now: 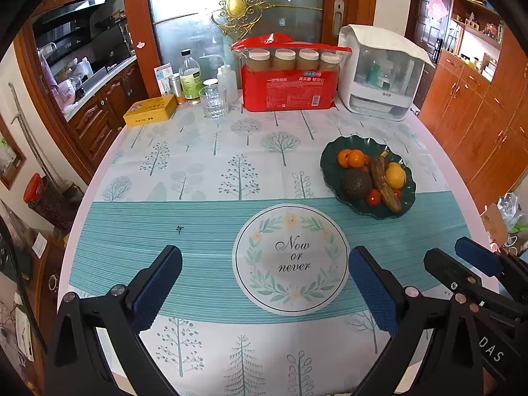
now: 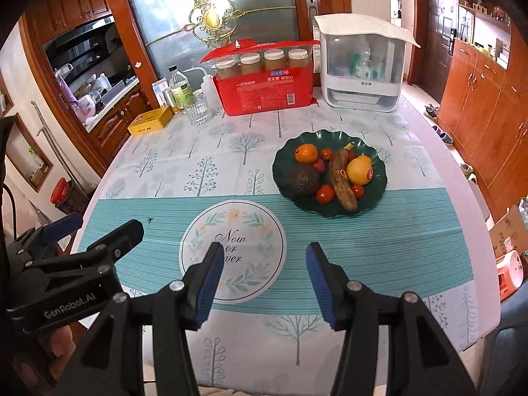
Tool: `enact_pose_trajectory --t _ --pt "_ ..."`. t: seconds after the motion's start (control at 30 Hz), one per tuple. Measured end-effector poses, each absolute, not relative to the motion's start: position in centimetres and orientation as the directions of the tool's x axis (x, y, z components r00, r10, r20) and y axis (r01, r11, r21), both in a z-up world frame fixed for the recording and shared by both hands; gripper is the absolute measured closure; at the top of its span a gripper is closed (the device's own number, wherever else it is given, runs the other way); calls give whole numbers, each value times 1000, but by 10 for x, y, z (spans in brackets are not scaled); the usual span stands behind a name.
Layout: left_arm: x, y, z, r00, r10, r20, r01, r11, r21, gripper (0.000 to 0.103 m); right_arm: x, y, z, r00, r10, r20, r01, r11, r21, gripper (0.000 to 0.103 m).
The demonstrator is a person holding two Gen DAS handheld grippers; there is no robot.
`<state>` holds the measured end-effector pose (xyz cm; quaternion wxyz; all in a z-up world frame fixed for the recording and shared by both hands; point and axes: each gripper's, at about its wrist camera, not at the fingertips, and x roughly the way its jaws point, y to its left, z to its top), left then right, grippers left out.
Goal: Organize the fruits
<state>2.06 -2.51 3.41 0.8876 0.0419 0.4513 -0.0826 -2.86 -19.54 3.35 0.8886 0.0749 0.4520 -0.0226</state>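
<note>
On the left, the left claw (image 1: 264,283) hangs over the table (image 1: 204,171), which wears a tree-printed white and teal cloth; its blue-padded fingers (image 1: 155,283) stand spread wide with nothing between them. Beneath it lies a round printed emblem (image 1: 290,259) reading "Now or never". Along the far edge of the table, from the left, sit a flat yellow tin box (image 1: 150,111), a clear glass bottle with a green label (image 1: 190,79), a ribbed clear drinking glass (image 1: 214,100), a red plastic pack holding four capped jars (image 1: 290,81) and a white countertop appliance with a clear front (image 1: 382,72).

To the right of the emblem rests a dark green scalloped plate (image 2: 330,173) that holds all the fruit. On it, left to right, are a dark rough-skinned avocado (image 2: 303,180), an orange tangerine (image 2: 306,153) behind it, small red tomatoes (image 2: 325,194), a long browned banana (image 2: 343,181) lying across the middle, and a yellow-orange round fruit with a red sticker (image 2: 359,171), possibly an orange, though the lens blurs it. The pieces touch one another in a loose heap.

Nearest on the right, the right claw (image 2: 262,277) hovers over the teal band of the cloth, just beside the emblem and well short of the plate; its blue pads (image 2: 320,283) stand partly apart, pinching nothing.
</note>
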Motion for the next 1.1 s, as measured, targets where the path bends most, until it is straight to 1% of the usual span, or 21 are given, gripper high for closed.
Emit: enact_pose_trajectory --t 0.3,1.1 --pt "20 -28 32 566 -118 -816 213 977 7 3 -30 -190 35 590 26 -807 110 988 112 51" --pt "22 -16 26 546 -132 -827 208 978 -18 3 -30 -176 33 584 28 -811 109 988 112 51"
